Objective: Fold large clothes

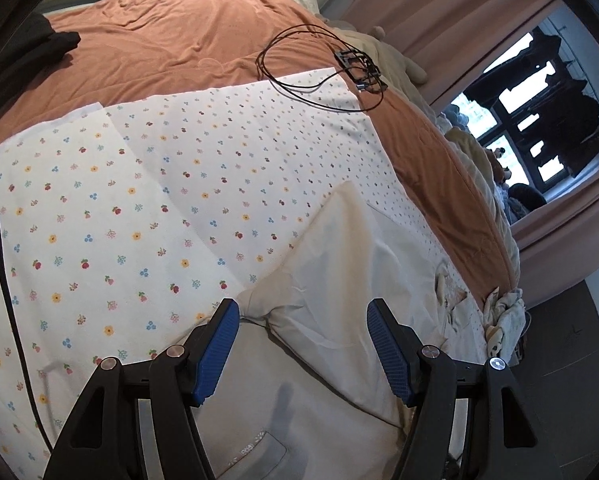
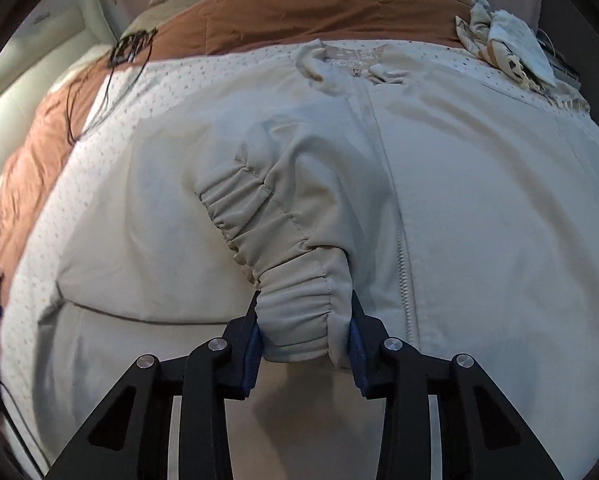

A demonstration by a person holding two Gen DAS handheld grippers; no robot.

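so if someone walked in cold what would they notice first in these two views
First, the big pale beige zip-up jacket spread front-up over the white flower-print sheet. Its gathered elastic sleeve cuff is pinched in the right gripper, folded in beside the zip. The left gripper hangs open above the jacket, and a coiled black cable lies further back on the rust-orange bedcover.

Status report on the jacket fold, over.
Right gripper shut on jacket cuff. Left gripper open over jacket. Black cable on bed, beyond the jacket.
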